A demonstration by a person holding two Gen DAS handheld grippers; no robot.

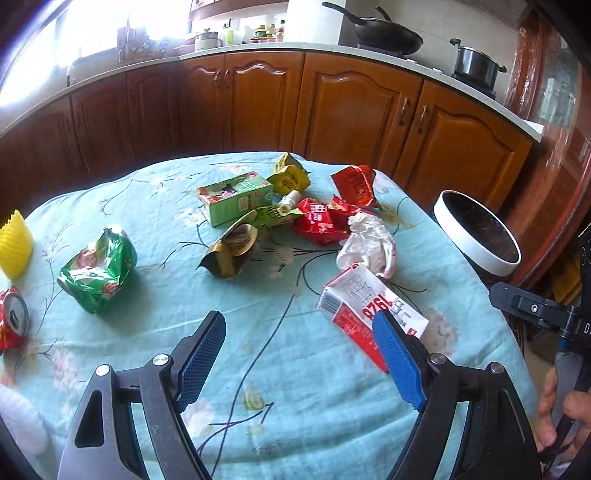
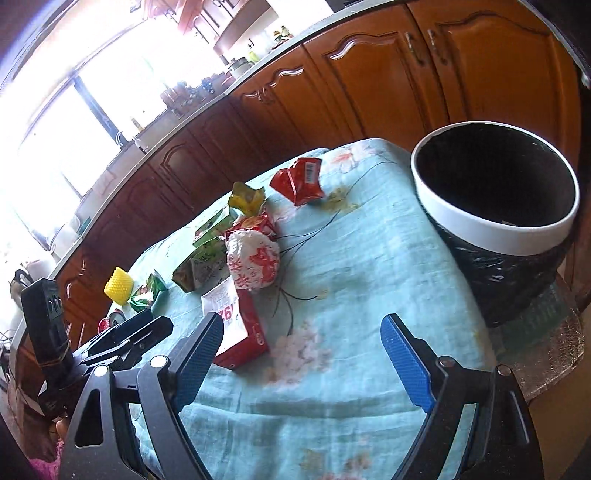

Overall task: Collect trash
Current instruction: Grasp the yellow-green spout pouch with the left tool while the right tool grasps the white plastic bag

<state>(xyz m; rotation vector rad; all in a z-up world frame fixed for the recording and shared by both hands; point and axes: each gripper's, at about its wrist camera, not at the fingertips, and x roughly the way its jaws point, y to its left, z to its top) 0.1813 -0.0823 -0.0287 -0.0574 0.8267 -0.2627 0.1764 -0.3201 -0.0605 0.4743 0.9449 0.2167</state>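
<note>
Trash lies on a table with a light blue flowered cloth. A red and white carton lies just ahead of my open, empty left gripper; its right finger overlaps the carton. Beyond are a crumpled white bag, red wrappers, a green carton, a green bag and a crushed red can. My right gripper is open and empty above the cloth, the carton at its left finger. A bin with a white rim stands at the table's right edge.
A yellow ridged cup stands at the table's far left. Brown kitchen cabinets run behind the table, with a wok and pot on the counter. The bin rests on a glass surface beside the table.
</note>
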